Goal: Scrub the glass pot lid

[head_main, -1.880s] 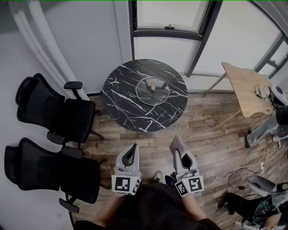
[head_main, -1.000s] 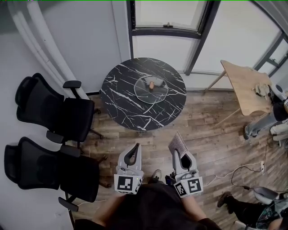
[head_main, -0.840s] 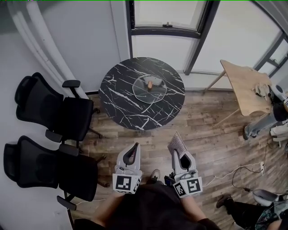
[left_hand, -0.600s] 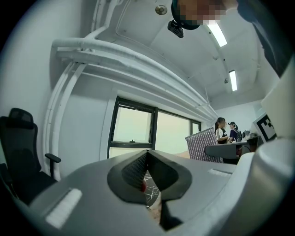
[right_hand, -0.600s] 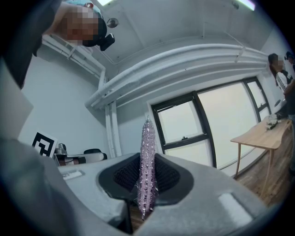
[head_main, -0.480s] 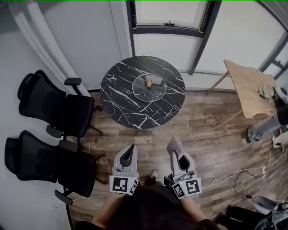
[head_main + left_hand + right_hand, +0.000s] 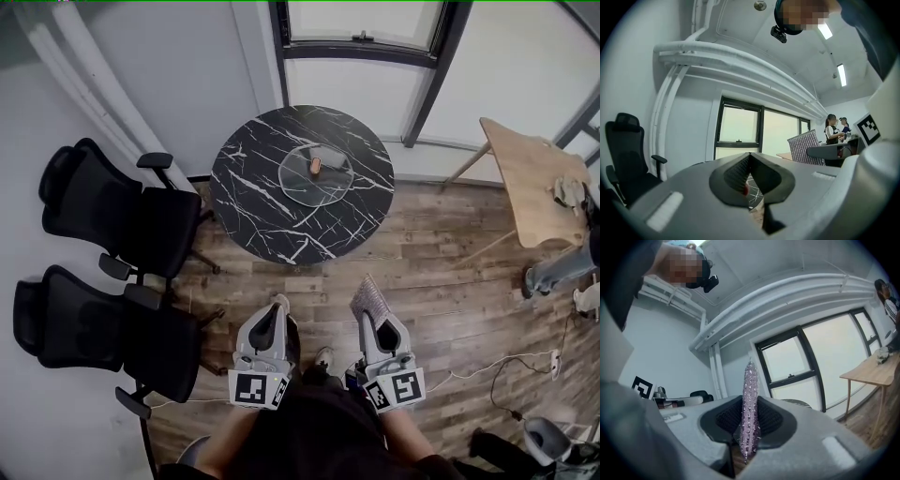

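A clear glass pot lid (image 7: 316, 174) with a brown knob lies flat on the round black marble table (image 7: 253, 202), well ahead of both grippers. My right gripper (image 7: 372, 307) is shut on a pink glittery scrubbing cloth (image 7: 371, 295), which stands up between the jaws (image 7: 750, 404). My left gripper (image 7: 275, 307) is shut with nothing between its fingers; in the left gripper view the jaws (image 7: 750, 157) meet. Both grippers hang low over the wooden floor, close to the person's body, short of the table.
Two black office chairs (image 7: 112, 211) (image 7: 89, 328) stand to the left. A light wooden table (image 7: 534, 178) is at the right, with a person's legs (image 7: 562, 267) beside it. Cables (image 7: 506, 361) lie on the floor at the right. A window (image 7: 366, 23) is behind the table.
The view has shifted a little: the table and lid sit slightly lower and to the right. Both grippers stay shut at the same place by the body.
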Action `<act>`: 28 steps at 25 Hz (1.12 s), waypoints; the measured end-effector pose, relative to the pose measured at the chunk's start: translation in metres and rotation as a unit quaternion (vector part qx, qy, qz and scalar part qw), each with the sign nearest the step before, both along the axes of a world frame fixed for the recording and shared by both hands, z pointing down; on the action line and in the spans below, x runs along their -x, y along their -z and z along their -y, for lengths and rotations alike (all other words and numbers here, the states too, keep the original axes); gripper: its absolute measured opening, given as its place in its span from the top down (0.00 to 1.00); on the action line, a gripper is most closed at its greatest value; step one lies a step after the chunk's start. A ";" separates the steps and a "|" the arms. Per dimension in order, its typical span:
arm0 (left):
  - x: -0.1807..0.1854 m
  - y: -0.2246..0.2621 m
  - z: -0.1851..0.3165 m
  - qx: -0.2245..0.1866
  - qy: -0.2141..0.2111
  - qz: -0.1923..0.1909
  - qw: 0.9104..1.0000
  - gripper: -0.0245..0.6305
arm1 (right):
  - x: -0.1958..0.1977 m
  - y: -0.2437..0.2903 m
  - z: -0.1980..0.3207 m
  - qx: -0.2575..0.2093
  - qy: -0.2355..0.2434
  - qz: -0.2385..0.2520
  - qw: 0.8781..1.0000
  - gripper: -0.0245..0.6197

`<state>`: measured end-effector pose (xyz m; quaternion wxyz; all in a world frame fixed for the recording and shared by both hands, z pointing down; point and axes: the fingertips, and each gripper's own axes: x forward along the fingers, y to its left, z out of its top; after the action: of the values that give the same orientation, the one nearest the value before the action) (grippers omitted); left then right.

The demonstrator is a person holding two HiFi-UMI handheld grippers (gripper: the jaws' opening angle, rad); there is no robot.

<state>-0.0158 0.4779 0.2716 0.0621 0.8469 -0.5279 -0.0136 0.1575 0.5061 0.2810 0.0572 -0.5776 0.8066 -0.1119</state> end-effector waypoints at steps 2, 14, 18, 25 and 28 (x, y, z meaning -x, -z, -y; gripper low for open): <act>-0.003 -0.006 0.011 0.001 -0.006 0.000 1.000 0.96 | -0.001 -0.004 0.011 0.000 -0.003 -0.003 1.000 0.84; -0.003 -0.011 0.105 -0.001 -0.035 -0.017 0.999 0.96 | 0.006 -0.006 0.092 0.007 -0.025 -0.013 1.000 0.84; 0.004 -0.018 0.142 0.011 -0.043 -0.023 0.999 0.96 | 0.014 -0.011 0.129 0.016 -0.033 -0.003 0.999 0.84; 0.023 -0.018 0.204 0.018 -0.053 -0.029 0.998 0.96 | 0.033 -0.012 0.186 0.029 -0.042 -0.011 0.999 0.84; 0.032 -0.021 0.226 0.027 -0.058 -0.036 0.997 0.96 | 0.042 -0.009 0.206 0.032 -0.051 -0.016 0.998 0.84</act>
<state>-0.0480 0.2522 0.2921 0.1047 0.8733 -0.4752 -0.0266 0.1156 0.2998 0.2898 0.0313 -0.6210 0.7730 -0.1258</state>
